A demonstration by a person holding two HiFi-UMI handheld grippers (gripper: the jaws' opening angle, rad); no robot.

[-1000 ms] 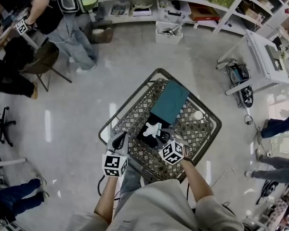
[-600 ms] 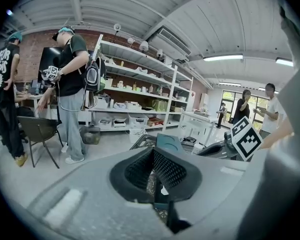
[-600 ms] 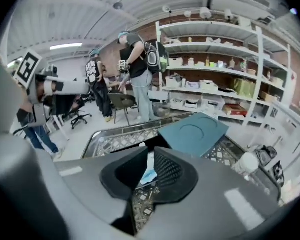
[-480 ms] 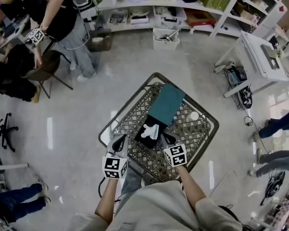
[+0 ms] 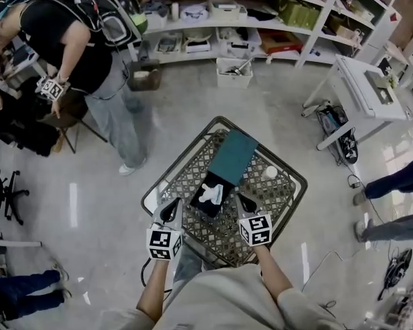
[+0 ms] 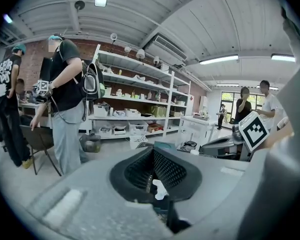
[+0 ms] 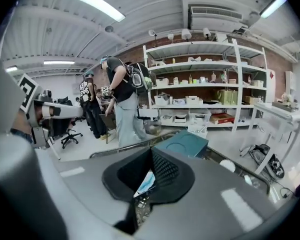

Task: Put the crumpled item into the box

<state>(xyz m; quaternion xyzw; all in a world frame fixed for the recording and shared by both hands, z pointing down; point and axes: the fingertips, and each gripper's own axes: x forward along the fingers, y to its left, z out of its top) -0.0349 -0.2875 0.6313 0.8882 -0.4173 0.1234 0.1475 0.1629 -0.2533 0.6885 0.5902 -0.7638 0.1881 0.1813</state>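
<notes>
The white crumpled item [image 5: 210,193] lies inside the black box [image 5: 219,204], whose teal lid [image 5: 233,158] stands open on the far side. The box sits on a metal mesh table [image 5: 296,179]. My left gripper [image 5: 174,203] hangs shut just left of the box, apart from it. My right gripper [image 5: 239,199] is just right of the box; its jaws have just been closing and now stand shut with nothing between them. In the left gripper view the item [image 6: 159,189] shows past the shut jaws of the left gripper [image 6: 152,153]. In the right gripper view the item [image 7: 146,183] peeks below the right gripper [image 7: 151,154], with the lid [image 7: 182,143] beyond.
A small white round object [image 5: 270,172] lies on the mesh at the right. A person with a backpack [image 5: 82,40] stands at the far left near a chair. Shelving [image 5: 227,19] lines the back wall, and a white table [image 5: 368,88] stands at the right.
A second ago my right gripper was over the box at the crumpled item. Both grippers have since drawn back toward me and risen, and the item stays in the box.
</notes>
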